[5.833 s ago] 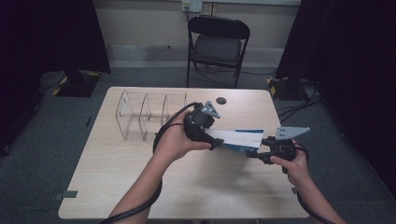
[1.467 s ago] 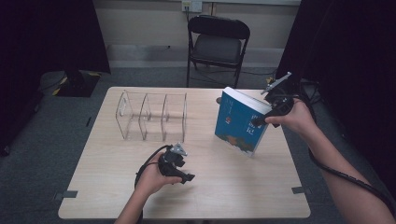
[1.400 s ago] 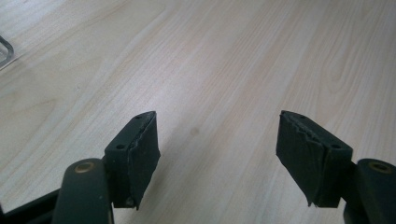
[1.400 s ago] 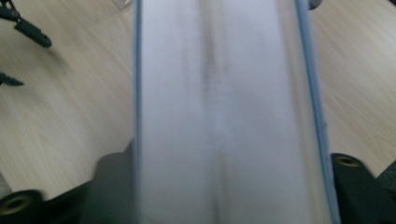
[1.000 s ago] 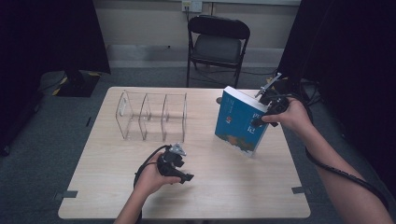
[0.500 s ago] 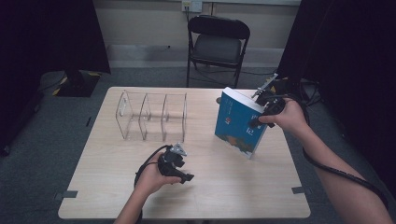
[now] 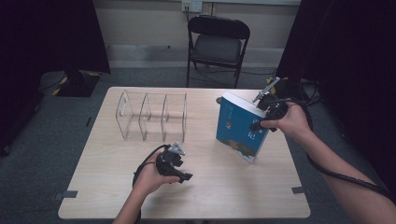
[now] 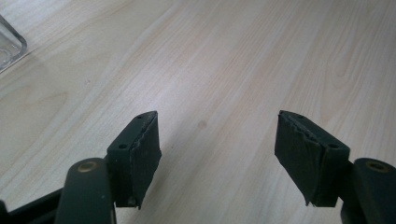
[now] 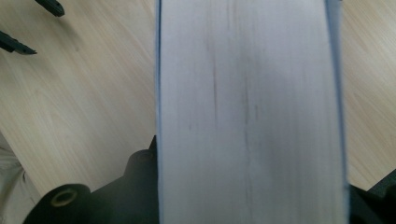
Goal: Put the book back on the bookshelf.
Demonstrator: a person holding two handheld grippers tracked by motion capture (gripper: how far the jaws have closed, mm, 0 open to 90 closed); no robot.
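High view: my right tool (image 7: 262,122) clamps the blue book (image 7: 238,131) near its top edge, book standing tilted on the table (image 7: 224,186) at the right, lower corner down, so it can pivot upright for the clear acrylic divider rack (image 7: 152,116) well to its left. Left tool (image 7: 180,171) parked low near the front

Left gripper view: jaws spread, nothing between, bare wood below; kept clear as a spare

Right gripper view: jaws just closed, pinching across the page block (image 9: 247,112)
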